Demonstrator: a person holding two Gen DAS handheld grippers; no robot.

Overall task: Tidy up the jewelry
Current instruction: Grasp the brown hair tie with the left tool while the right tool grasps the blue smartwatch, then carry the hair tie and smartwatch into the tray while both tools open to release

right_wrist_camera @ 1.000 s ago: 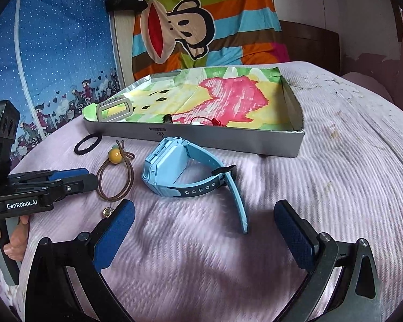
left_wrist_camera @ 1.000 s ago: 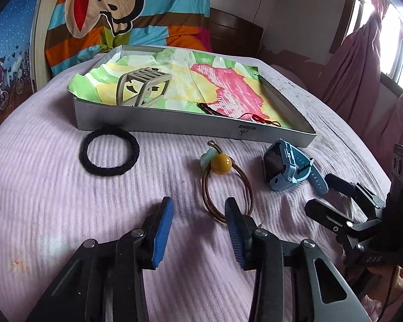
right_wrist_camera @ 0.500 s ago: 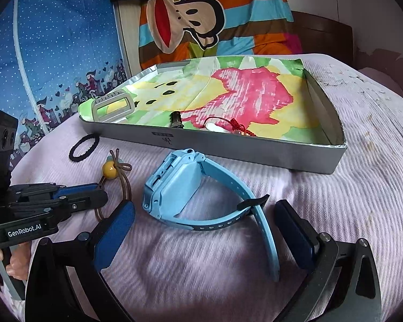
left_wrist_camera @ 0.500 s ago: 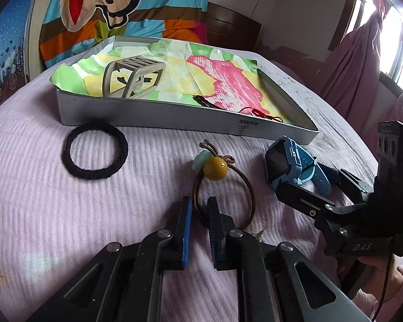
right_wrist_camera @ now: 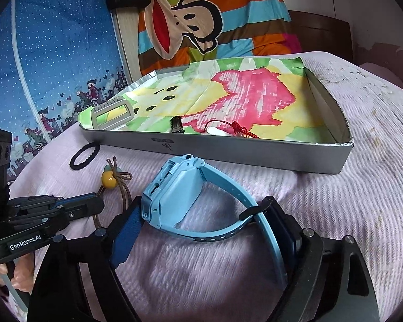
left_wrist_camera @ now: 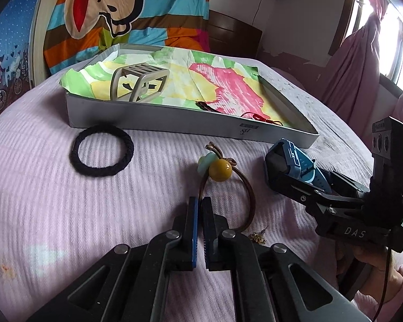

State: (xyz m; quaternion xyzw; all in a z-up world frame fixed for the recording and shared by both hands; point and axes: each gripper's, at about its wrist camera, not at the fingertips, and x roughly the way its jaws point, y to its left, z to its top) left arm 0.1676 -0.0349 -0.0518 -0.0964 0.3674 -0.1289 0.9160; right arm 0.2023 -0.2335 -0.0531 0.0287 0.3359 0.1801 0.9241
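Brown elastic hair tie with a yellow bead (left_wrist_camera: 223, 185) lies on the pink bedspread (left_wrist_camera: 67, 214), its loop pinched between the left gripper (left_wrist_camera: 198, 209)'s nearly closed jaws. Right gripper (right_wrist_camera: 201, 222) clamps the light-blue plastic smartwatch (right_wrist_camera: 177, 190), near the silver tray (right_wrist_camera: 228, 153).

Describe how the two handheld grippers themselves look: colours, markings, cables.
Both are black, angular plastic. The left gripper has blue ribbed jaw pads, silver pivot bolts and white "GenRobot.AI" lettering. The right gripper has matching blue pads and bolts, "DAS" lettering, a green light on its camera block, a thin dark cable and a pink sleeve behind.
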